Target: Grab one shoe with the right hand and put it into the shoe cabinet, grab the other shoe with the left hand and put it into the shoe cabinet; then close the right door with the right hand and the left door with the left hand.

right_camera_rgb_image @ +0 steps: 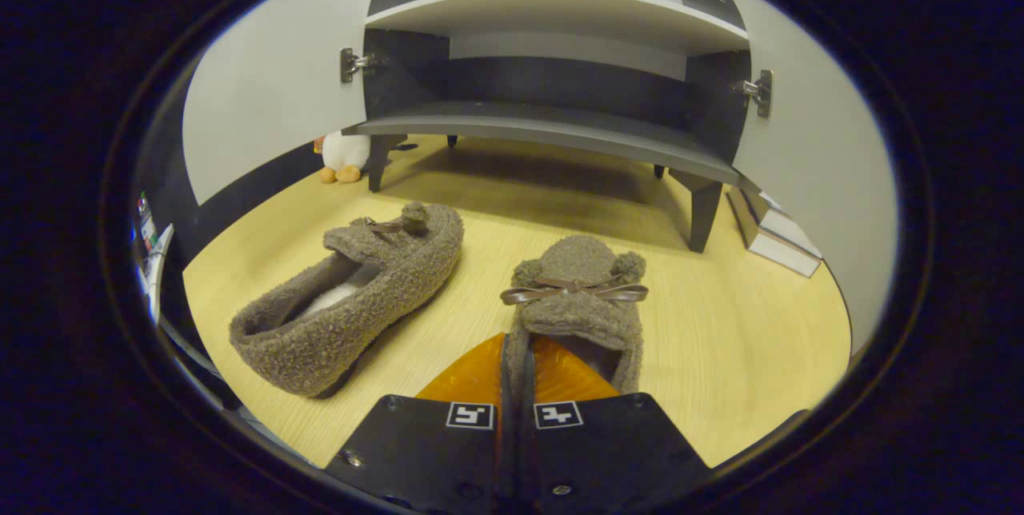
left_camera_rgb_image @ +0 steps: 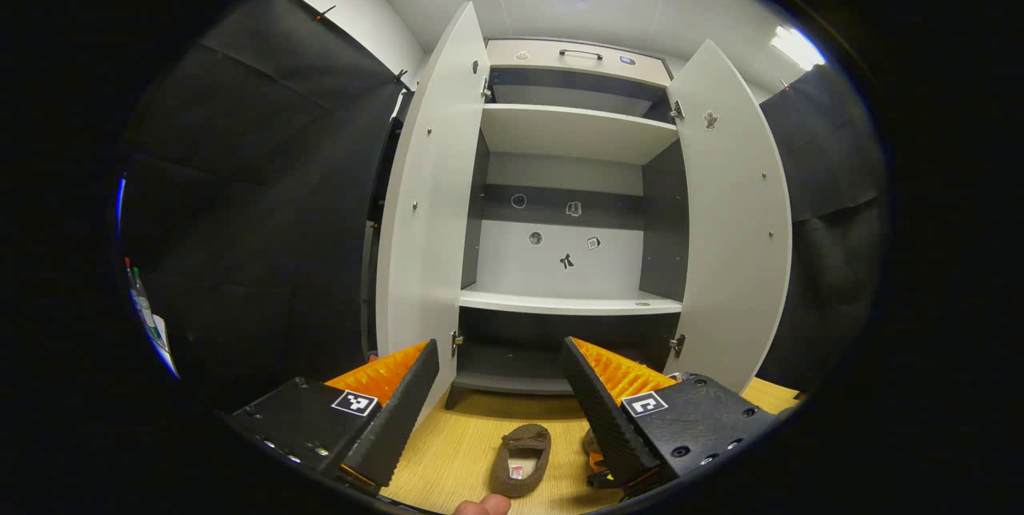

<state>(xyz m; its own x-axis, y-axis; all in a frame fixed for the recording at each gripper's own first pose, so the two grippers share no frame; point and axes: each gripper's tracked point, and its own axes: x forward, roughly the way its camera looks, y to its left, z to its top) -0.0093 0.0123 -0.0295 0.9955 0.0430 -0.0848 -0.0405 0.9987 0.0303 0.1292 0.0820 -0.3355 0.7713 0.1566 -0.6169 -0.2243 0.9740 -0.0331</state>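
Two brown fuzzy slippers with bows lie on the wooden floor [right_camera_rgb_image: 720,323] before the open shoe cabinet [left_camera_rgb_image: 572,179]. My right gripper [right_camera_rgb_image: 516,343] is shut on the left side wall of one slipper [right_camera_rgb_image: 580,291], toe toward the cabinet. The other slipper [right_camera_rgb_image: 352,299] lies free to its left, angled. My left gripper [left_camera_rgb_image: 500,345] is open and empty, held high facing the cabinet, with the free slipper [left_camera_rgb_image: 522,457] on the floor below it. Both doors, left [left_camera_rgb_image: 428,203] and right [left_camera_rgb_image: 736,211], stand wide open.
The cabinet's bottom shelf [right_camera_rgb_image: 552,131] is bare, on short dark legs. A white plush toy [right_camera_rgb_image: 344,153] sits by the left leg. Stacked flat boxes [right_camera_rgb_image: 772,239] lie by the right door. A fingertip [left_camera_rgb_image: 482,505] shows at the bottom edge. Black cloth walls flank the cabinet.
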